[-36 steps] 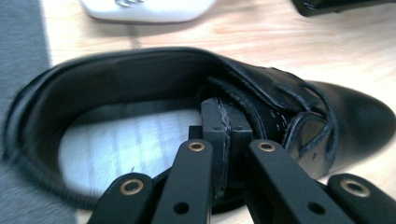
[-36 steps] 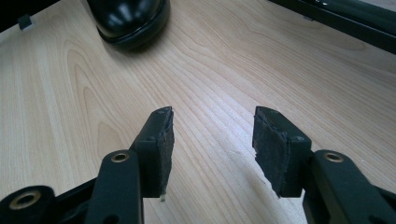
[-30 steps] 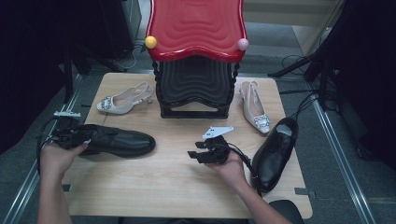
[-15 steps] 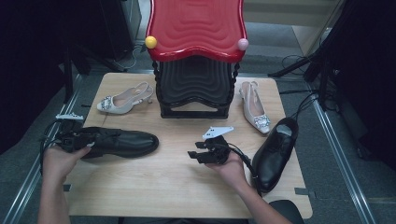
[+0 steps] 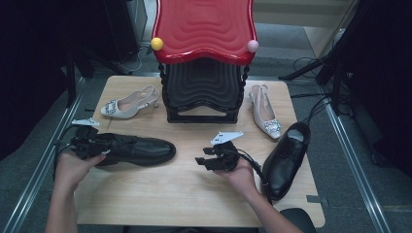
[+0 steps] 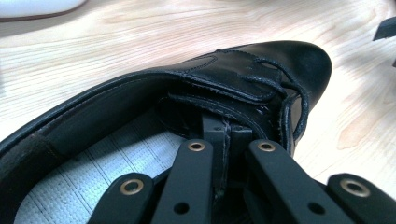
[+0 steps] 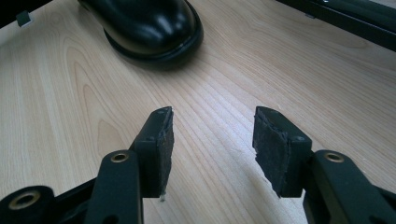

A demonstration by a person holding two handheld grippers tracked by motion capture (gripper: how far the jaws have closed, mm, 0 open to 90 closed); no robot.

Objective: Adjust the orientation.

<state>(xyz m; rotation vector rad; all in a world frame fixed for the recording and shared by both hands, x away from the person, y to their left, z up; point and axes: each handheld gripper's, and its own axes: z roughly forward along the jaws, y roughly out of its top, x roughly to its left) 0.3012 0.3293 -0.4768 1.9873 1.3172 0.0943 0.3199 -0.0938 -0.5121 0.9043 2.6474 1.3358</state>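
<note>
A black leather lace-up shoe [image 5: 141, 149] lies on its sole at the left of the wooden table [image 5: 184, 199], toe pointing right. My left gripper [image 5: 108, 144] reaches into its heel opening, shut on the shoe's rear edge; in the left gripper view the pads [image 6: 219, 135] press together inside the shoe [image 6: 261, 70]. My right gripper [image 5: 200, 161] rests mid-table, pointing left, open with bare wood between its pads [image 7: 161, 140]; its midpoint [image 7: 212, 135] faces the shoe's toe [image 7: 149, 23]. A second black shoe [image 5: 286, 158] lies at the right, behind the right hand.
A red-topped stack of black ribbed stools [image 5: 204, 58] stands at the back centre, with a yellow ball [image 5: 156, 43] and a pink ball [image 5: 252, 46] on its corners. Pale jewelled slingback heels lie on either side of it: one left [image 5: 128, 103], one right [image 5: 265, 114].
My left hand has slid the black shoe a little to the right across the table. The right gripper has stayed where it was, still open.
</note>
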